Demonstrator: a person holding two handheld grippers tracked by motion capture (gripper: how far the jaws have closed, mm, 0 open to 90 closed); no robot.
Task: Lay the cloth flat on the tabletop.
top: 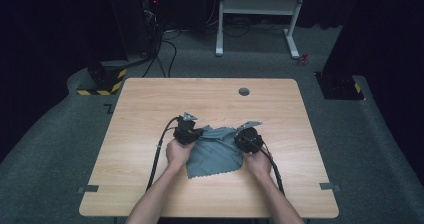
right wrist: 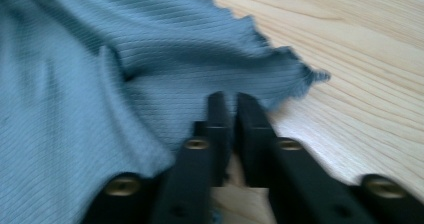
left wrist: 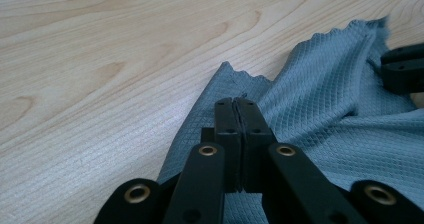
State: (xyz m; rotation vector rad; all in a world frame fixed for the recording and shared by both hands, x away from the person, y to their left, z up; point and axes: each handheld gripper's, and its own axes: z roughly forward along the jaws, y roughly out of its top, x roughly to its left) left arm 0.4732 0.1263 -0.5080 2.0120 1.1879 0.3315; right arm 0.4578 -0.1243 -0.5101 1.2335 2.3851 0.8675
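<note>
A grey-blue cloth (top: 215, 154) with a zigzag edge lies rumpled near the middle of the wooden table (top: 150, 99). My left gripper (top: 198, 133) sits at the cloth's far left corner; in the left gripper view its jaws (left wrist: 235, 103) are pressed together on the cloth (left wrist: 325, 99), whose fabric rises in folds around them. My right gripper (top: 242, 139) is at the far right corner. In its own view the right gripper (right wrist: 230, 98) is shut on the edge of the cloth (right wrist: 100, 59), just inside the pointed corner. The right gripper's black jaw (left wrist: 402, 69) also shows beyond the cloth in the left gripper view.
A round cable hole (top: 244, 91) sits near the table's far edge. Tape marks (top: 88, 188) lie at both front corners. Beyond the table stand a white desk frame (top: 260, 6), floor cables and a yellow-black striped base (top: 102, 84). Bare wood surrounds the cloth.
</note>
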